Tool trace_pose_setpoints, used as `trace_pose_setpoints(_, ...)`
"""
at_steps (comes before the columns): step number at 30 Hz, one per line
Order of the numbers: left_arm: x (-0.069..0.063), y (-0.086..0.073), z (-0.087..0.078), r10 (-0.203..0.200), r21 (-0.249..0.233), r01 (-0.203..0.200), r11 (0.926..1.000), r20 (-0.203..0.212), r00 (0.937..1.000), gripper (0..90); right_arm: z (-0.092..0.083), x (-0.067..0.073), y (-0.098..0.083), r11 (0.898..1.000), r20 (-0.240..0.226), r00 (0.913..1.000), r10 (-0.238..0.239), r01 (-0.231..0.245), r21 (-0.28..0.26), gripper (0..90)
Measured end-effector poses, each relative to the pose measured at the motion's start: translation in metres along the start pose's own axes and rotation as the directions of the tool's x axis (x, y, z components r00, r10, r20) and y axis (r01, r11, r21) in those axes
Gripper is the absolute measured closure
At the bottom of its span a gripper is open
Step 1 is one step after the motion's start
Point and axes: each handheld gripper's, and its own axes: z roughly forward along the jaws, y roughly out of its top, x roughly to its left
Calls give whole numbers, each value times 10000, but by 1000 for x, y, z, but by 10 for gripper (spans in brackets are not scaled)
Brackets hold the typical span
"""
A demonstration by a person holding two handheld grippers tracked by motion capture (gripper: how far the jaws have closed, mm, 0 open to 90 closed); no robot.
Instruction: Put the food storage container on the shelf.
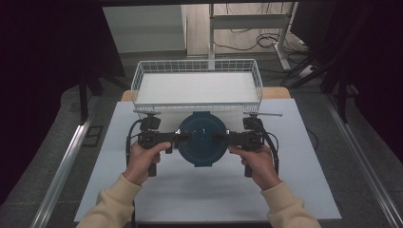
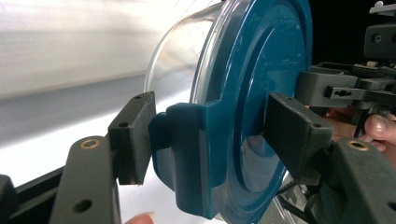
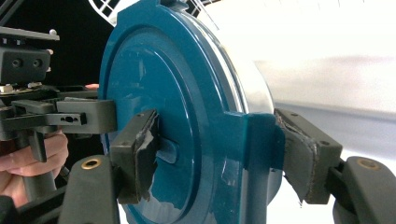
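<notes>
Round glass container with blue lid (image 1: 201, 138) is gripped from two opposite sides, between the left gripper (image 1: 182, 137) and the right gripper (image 1: 221, 137), above the white tabletop (image 1: 199, 190) and just short of the wire basket (image 1: 197, 85). Left gripper view: the fingers (image 2: 134, 135) are clenched on the lid's side latch (image 2: 180, 158), one pad on the latch's outer face, the other on the lid top. Right gripper view: the fingers (image 3: 306, 156) are likewise clamped across the opposite latch (image 3: 254, 154), one worn pad on the lid top, the other behind the latch.
</notes>
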Motion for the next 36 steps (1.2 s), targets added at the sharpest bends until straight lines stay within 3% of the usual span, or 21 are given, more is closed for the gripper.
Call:
trace_pose_setpoints(10,-15,24,-16,363,-320,-362,9988,20,9993,359,-12,19,29,9984,-10,9988,-483,482,-289,338)
trace_pose_setpoints(19,-26,44,-26,622,-472,-623,9969,-34,9981,359,-19,28,46,9970,-54,9980,-629,625,-465,338)
trace_pose_setpoints(36,-32,80,-36,801,-727,-799,9941,8,9968,362,-22,39,82,9931,-61,9956,-932,925,-716,341)
